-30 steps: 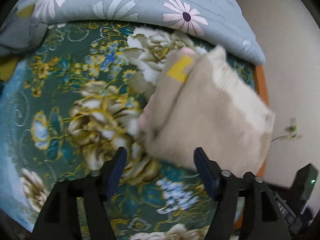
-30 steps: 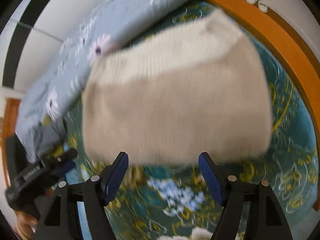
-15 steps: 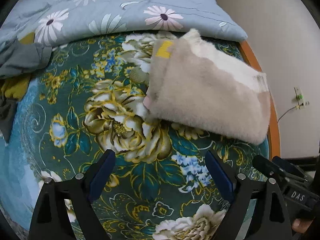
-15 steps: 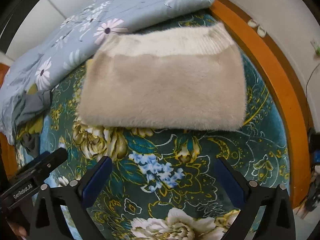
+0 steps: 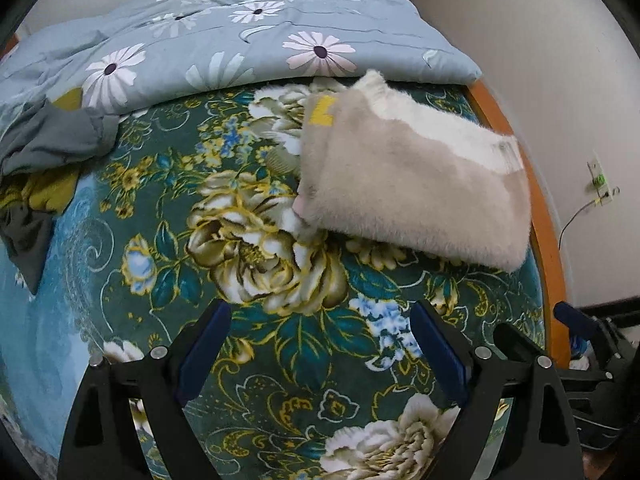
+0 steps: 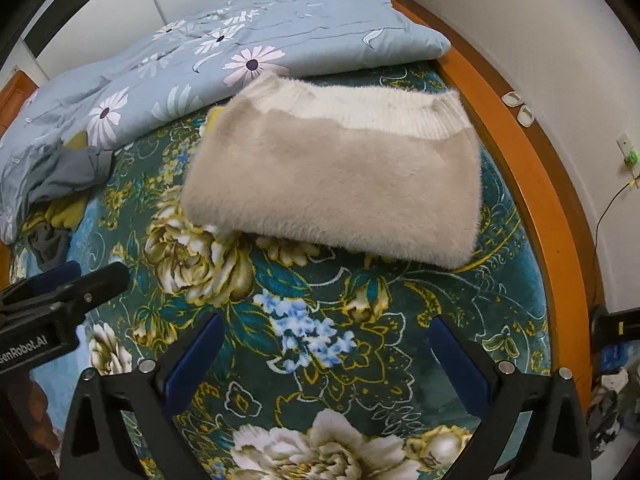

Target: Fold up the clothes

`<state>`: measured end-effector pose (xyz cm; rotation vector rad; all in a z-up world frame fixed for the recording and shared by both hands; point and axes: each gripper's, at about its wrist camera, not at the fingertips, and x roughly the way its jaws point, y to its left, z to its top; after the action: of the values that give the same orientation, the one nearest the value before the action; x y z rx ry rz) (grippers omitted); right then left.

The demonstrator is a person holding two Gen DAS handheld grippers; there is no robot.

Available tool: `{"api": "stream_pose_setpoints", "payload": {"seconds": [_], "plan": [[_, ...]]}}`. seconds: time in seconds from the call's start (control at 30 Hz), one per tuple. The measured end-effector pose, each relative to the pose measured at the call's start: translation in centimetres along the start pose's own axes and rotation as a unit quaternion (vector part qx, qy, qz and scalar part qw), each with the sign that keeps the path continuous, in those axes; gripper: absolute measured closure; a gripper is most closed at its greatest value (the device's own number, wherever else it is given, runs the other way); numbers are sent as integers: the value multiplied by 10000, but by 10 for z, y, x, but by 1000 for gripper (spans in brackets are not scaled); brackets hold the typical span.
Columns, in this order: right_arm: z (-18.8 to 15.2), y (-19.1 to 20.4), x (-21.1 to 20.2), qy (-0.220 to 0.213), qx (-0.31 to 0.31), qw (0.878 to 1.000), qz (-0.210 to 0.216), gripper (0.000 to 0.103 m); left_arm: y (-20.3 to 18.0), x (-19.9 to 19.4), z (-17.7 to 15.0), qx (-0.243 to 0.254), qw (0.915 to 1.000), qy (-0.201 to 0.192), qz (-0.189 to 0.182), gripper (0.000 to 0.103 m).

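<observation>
Item 1: folded sweater (image 5: 416,188) (image 6: 340,184). Beige and fluffy with a white ribbed band along its far edge and a yellow patch at its far left corner. It lay flat on the bed as a compact rectangle, toward the right side, near the orange wooden bed frame (image 5: 548,240) (image 6: 532,184). Its far edge sat just beside the quilt; neither of your grippers touched it.

Item 2: left gripper (image 5: 320,350). You held it above the bedspread, well short of the sweater. Its jaws stood wide apart with nothing between them but the floral cloth below.

Item 3: right gripper (image 6: 326,358). You held it likewise over the bedspread, on the near side of the sweater. Its jaws stood wide apart and held nothing.

Item 4: bedspread (image 5: 200,280) (image 6: 360,340). Teal with large cream and gold flowers and small blue blossoms, it covered the bed beneath the sweater.

Item 5: quilt (image 5: 240,40) (image 6: 240,40). Pale blue with a daisy print, it was folded across the far end of the bed.

Item 6: loose clothes (image 5: 48,152) (image 6: 68,176). Grey and mustard-yellow pieces lay crumpled at the left edge of the bed, well apart from the sweater.
</observation>
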<state>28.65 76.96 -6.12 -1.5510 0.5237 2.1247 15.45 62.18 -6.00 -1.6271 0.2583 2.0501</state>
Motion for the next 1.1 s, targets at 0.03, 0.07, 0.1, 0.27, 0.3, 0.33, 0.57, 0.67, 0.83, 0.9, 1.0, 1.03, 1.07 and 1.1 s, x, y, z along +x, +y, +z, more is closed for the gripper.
{"api": "stream_pose_setpoints", "payload": {"seconds": [0.03,0.07,0.1,0.27,0.3,0.33,0.57,0.67,0.83,0.9,1.0,1.03,1.07,1.1], "plan": [[-1,-1,-1,-12,9,10000,-14,0,2,-2,-1,-50,10000,-24,-4,12],[-3,-2,-2,-31,2,10000,-41,0,3,-4,-2,-100,9999,-49,-1,12],[-4,-2,-2,-50,-7,10000,-70,0,5,-6,-2,-141,9999,-70,13,12],[-5,-4,-4,-188,39,9998,-34,0,10,-14,0,-245,9995,-166,121,12],[-4,-3,-3,-182,28,9998,-45,0,9,-15,0,-221,9995,-178,117,12],[-4,-2,-2,-171,11,9998,-56,0,8,-16,0,-190,9996,-191,105,12],[-4,4,-6,-244,-51,9997,35,0,0,-14,-8,-61,9999,-99,-32,12],[-5,5,-6,-260,-17,9996,65,0,-7,-13,-11,164,9998,-28,50,12],[-7,3,-5,-226,43,9997,76,0,-10,-17,-12,295,9995,-60,97,12],[-6,3,-5,-205,49,9997,94,0,-9,-15,-13,279,9995,-5,117,12],[-6,3,-6,-228,48,9996,140,0,-8,-14,-13,264,9995,44,149,12],[-6,4,-5,-222,42,9996,161,0,-8,-14,-12,275,9995,48,170,12],[-6,4,-5,-215,36,9996,182,0,-9,-15,-11,280,9994,37,177,12],[-6,5,-5,-207,30,9996,202,0,-9,-15,-11,280,9995,14,174,12]]}}
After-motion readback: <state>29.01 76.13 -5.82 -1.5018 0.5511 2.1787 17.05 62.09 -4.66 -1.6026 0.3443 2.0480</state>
